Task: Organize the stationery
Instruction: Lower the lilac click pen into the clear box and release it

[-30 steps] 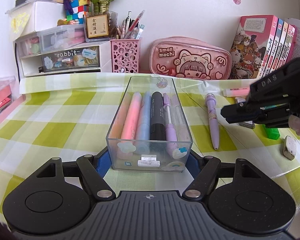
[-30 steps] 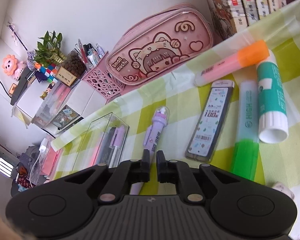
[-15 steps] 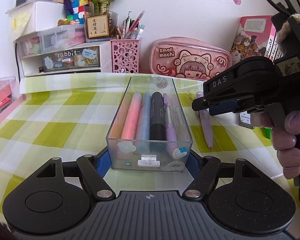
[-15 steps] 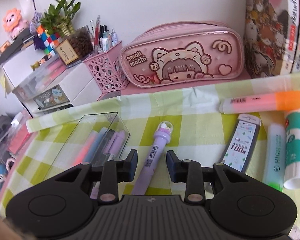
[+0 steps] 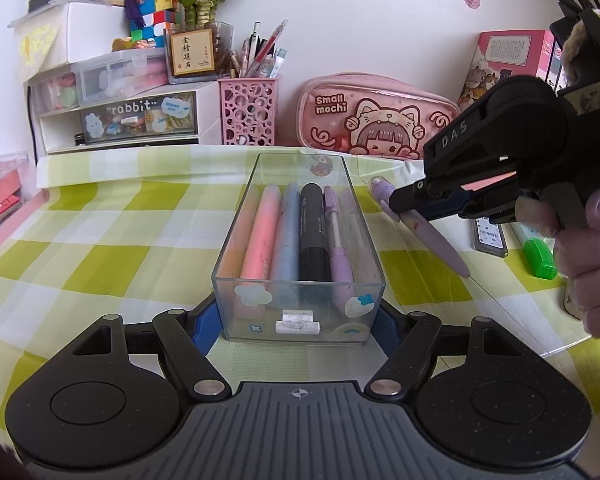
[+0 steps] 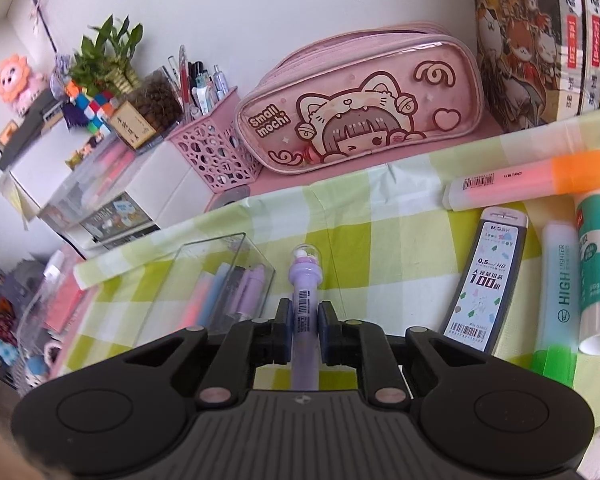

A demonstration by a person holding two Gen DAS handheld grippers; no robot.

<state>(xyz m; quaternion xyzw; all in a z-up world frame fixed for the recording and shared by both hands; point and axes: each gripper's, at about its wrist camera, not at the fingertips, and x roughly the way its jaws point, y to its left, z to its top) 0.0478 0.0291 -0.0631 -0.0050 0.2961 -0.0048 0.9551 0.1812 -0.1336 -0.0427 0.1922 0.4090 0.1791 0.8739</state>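
Observation:
A clear plastic box (image 5: 298,300) holding several pens stands between the fingers of my left gripper (image 5: 298,320), which is shut on its near end. My right gripper (image 6: 304,326) is shut on a purple pen (image 6: 305,292) with a domed cap, just right of the box (image 6: 216,276). In the left wrist view the right gripper (image 5: 404,206) holds that pen (image 5: 432,236) tilted, its tip at the cloth.
On the green checked cloth right of the pen lie a lead refill case (image 6: 486,280), a green highlighter (image 6: 556,300), a glue stick (image 6: 596,268) and an orange highlighter (image 6: 528,180). A pink pencil case (image 6: 364,108), pink pen cup (image 5: 248,110), drawers (image 5: 128,116) and books (image 6: 540,40) line the back wall.
My right gripper moved left over the purple pen, opened, came down around it and closed on it. The pen's cap end has lifted. The left gripper and box have not moved.

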